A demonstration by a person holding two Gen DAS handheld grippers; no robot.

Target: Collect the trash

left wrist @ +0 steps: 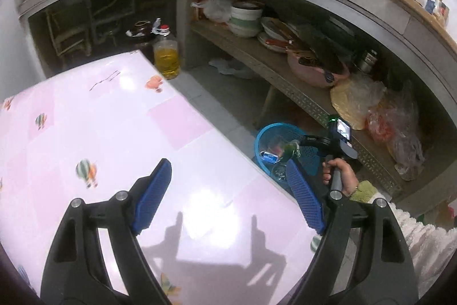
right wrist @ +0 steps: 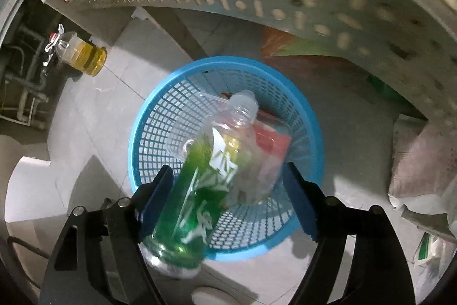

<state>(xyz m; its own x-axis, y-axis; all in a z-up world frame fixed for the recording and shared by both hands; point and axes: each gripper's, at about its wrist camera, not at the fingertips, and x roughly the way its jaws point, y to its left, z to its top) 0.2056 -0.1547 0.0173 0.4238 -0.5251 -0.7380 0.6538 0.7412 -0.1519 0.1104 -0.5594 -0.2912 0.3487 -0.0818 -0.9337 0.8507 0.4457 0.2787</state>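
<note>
1. The right gripper (right wrist: 228, 196) hangs over a blue mesh basket (right wrist: 160, 116) that sits on the tiled floor (right wrist: 94, 93), pointing steeply down into it. Its jaws stand wide apart, blue pads on either side.

2. Between those jaws is a clear plastic bottle (right wrist: 211, 170) with a green label. Its long axis runs diagonally in the right wrist view: the base sits low and left, near the camera and right up against the left pad, while the uncapped neck points up and to the right, toward the middle of the basket. The right pad is well clear of the bottle, so nothing is squeezing it. The bottle looks a bit blurred.

3. The bottle's neck end hangs over the basket's inside, and its base sticks out past the near rim. Other stuff is already in the basket, including something red (right wrist: 271, 142) and some clear plastic, too jumbled to name properly.

4. The left gripper (left wrist: 228, 196) is over a pink table (left wrist: 100, 119) with little balloon prints. Its jaws are open too, with nothing between them, just bare tabletop and their shadow.

5. From the left wrist view the basket (left wrist: 261, 139) shows just off the table's edge, with the right hand (left wrist: 342, 176) on its gripper handle beside it and a green cuff at the wrist.

6. A jug of yellow oil (left wrist: 167, 59) stands on the floor by the table's far corner. Behind the basket, a shelf (left wrist: 285, 76) under the counter holds bowls, pans and plastic bags.
</note>
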